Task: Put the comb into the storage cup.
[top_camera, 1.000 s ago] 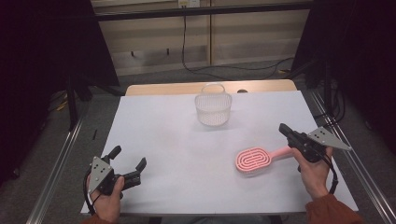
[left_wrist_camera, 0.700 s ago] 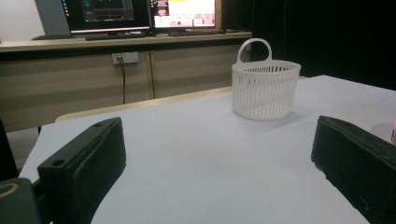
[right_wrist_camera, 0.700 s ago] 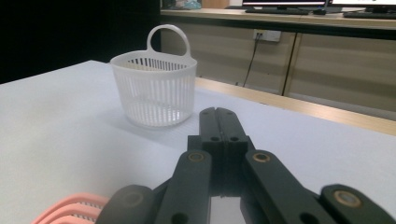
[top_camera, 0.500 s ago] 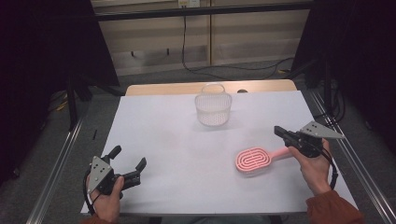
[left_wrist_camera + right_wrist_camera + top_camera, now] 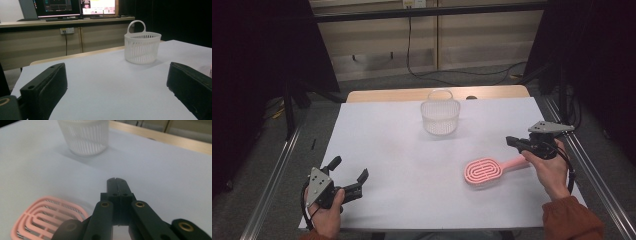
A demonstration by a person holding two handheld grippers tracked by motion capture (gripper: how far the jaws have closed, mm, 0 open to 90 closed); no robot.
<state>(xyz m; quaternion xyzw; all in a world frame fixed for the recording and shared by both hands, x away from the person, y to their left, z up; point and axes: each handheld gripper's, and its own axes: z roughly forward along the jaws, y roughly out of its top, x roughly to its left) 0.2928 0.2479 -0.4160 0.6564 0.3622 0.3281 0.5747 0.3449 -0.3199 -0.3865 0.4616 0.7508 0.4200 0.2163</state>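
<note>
1. The left claw (image 5: 346, 176) rests at the near left corner of the bench (image 5: 387, 145), far to the left of the pink hairbrush (image 5: 483, 171) and well apart from it. Its jaws stand wide open with nothing between them, and it has kept its place since a second ago.
2. The white basket (image 5: 440, 117) stands upright at the far middle of the bench, beyond the hairbrush and a little to its left, empty as far as the high view tells. It has not shifted.
3. The hairbrush lies flat on the bench, its slotted head toward the middle and its handle pointing right, under the right hand (image 5: 549, 170). It is where it was a second ago.
4. The right claw (image 5: 511, 141) has lifted and drifted away from the handle over the last second. Its jaws are pressed together on nothing. My reading: no grasp has been made, so the brush has yet to be picked up, and the jaws must part before they can take the handle.
5. The left gripper view shows the basket's (image 5: 142, 47) upright loop handle and slatted wall side-on. The right gripper view shows the closed tips (image 5: 117, 180) meeting above the bench, with the brush head (image 5: 47, 216) low at its left.
</note>
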